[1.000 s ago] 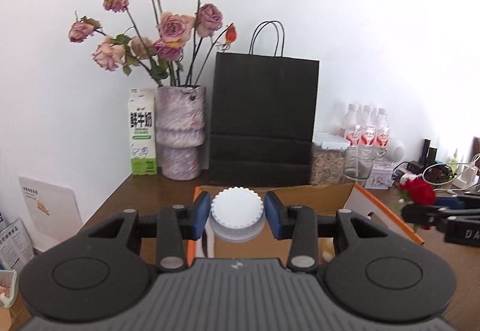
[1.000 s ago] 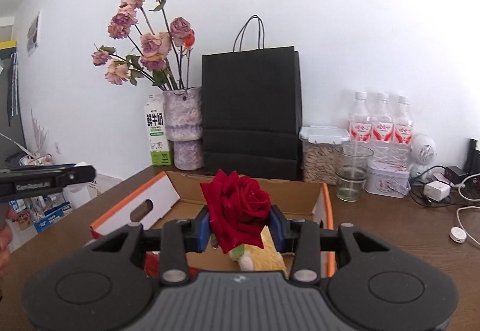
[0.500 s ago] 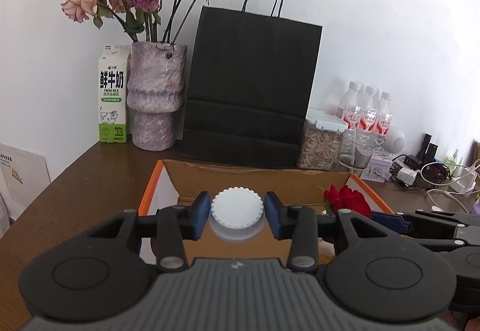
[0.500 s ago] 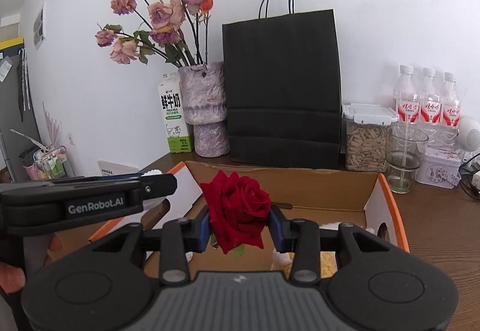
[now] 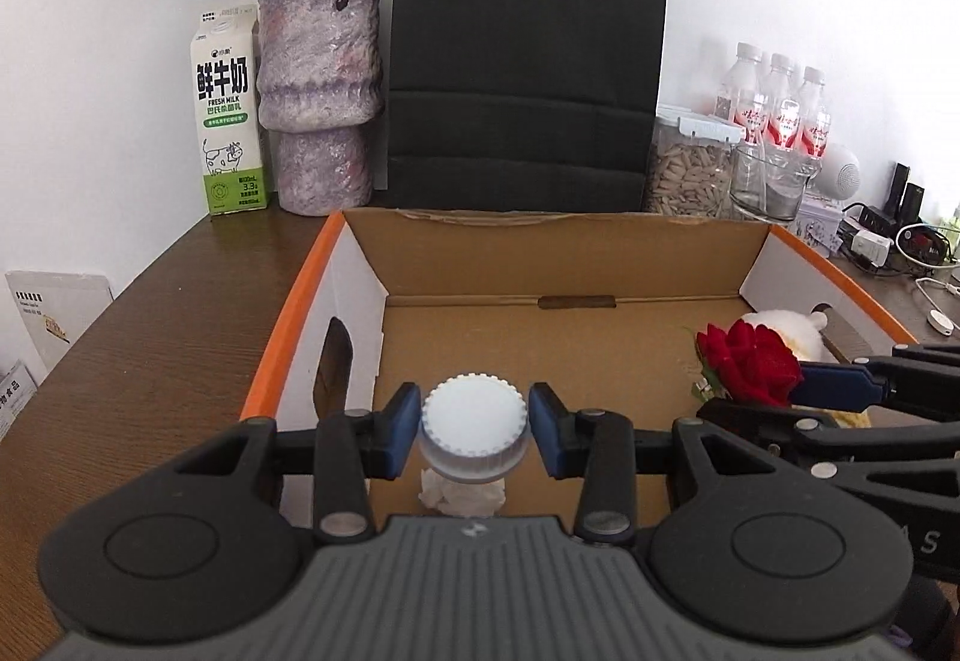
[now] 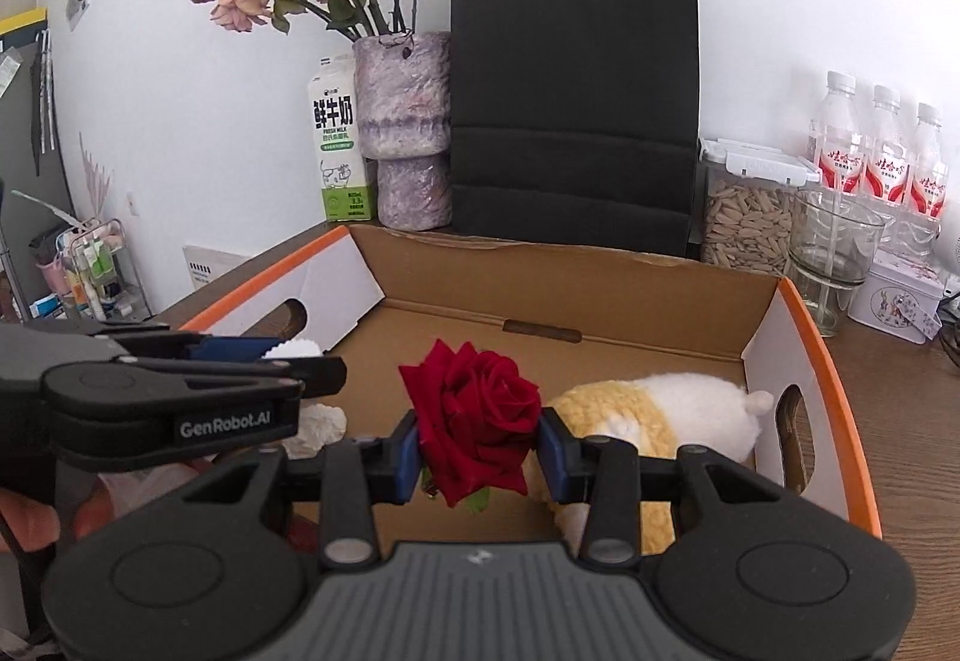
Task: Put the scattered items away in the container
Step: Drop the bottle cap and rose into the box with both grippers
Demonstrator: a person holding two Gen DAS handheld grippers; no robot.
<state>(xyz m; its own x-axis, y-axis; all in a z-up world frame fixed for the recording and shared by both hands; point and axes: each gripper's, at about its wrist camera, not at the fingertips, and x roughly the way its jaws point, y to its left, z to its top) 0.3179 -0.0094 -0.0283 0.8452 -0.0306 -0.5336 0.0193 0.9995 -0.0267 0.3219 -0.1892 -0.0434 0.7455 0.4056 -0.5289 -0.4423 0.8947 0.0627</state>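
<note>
My left gripper (image 5: pixel 474 433) is shut on a white ribbed bottle cap (image 5: pixel 473 418) and holds it over the near left part of the open cardboard box (image 5: pixel 540 241) with orange edges. My right gripper (image 6: pixel 477 451) is shut on a red rose (image 6: pixel 474 415) and holds it over the box's middle; the rose also shows in the left wrist view (image 5: pixel 750 361). A yellow and white plush toy (image 6: pixel 654 421) lies in the box at the right. A crumpled white tissue (image 5: pixel 462 496) lies in the box under the cap.
Behind the box stand a black paper bag (image 5: pixel 522 55), a purple vase (image 5: pixel 318 97) of dried roses, and a milk carton (image 5: pixel 228 115). At the back right are a seed jar (image 5: pixel 690 169), a glass (image 5: pixel 768 175), water bottles (image 5: pixel 780 103) and cables (image 5: pixel 900 247).
Both grippers have moved forward and lowered over the box with their loads still held. The box now fills the middle of both views.
</note>
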